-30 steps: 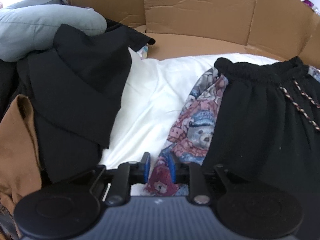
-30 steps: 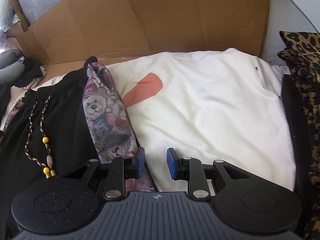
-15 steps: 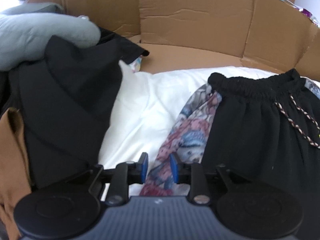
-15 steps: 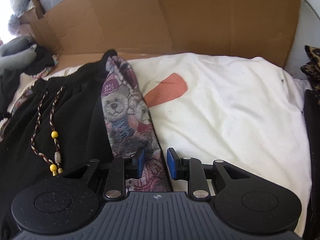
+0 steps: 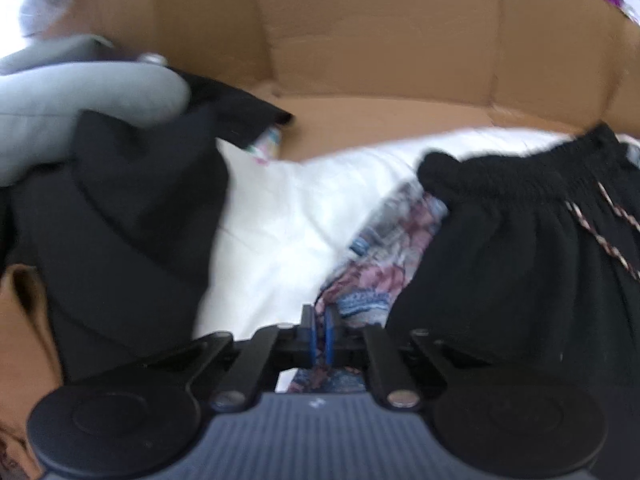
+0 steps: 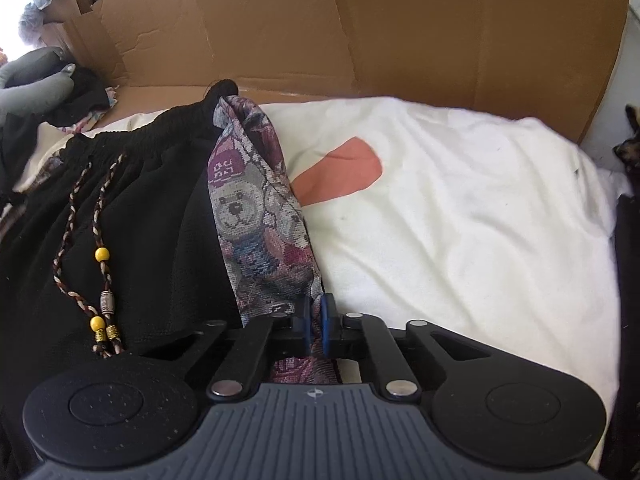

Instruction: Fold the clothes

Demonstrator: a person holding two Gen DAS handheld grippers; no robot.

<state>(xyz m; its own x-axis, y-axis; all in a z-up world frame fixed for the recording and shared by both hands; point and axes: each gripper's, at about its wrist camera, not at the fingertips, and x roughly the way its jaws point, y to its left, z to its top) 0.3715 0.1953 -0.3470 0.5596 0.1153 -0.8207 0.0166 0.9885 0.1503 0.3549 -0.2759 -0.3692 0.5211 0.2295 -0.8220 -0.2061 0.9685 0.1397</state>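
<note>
A pair of black shorts [image 5: 520,264] [image 6: 132,216] with teddy-bear patterned side panels [image 5: 380,256] [image 6: 256,216] and a braided, beaded drawstring [image 6: 100,264] lies on a white cloth [image 5: 288,232] [image 6: 460,220]. My left gripper [image 5: 319,330] is shut on the patterned panel along the shorts' left edge. Along the right edge, my right gripper [image 6: 315,322] is shut on the other patterned panel. Fabric shows pinched between the blue pads of both. The left wrist view is blurred.
Brown cardboard walls [image 5: 360,40] [image 6: 360,28] rise behind the cloth. A pile of black garments [image 5: 132,216] with a grey one [image 5: 72,104] on top lies to the left, and a tan garment [image 5: 20,320] beside it. A dark leopard-print item [image 6: 630,140] sits at far right.
Both grippers have closed from open onto the patterned side panels of the shorts. The left view has shifted a little and gone blurry.
</note>
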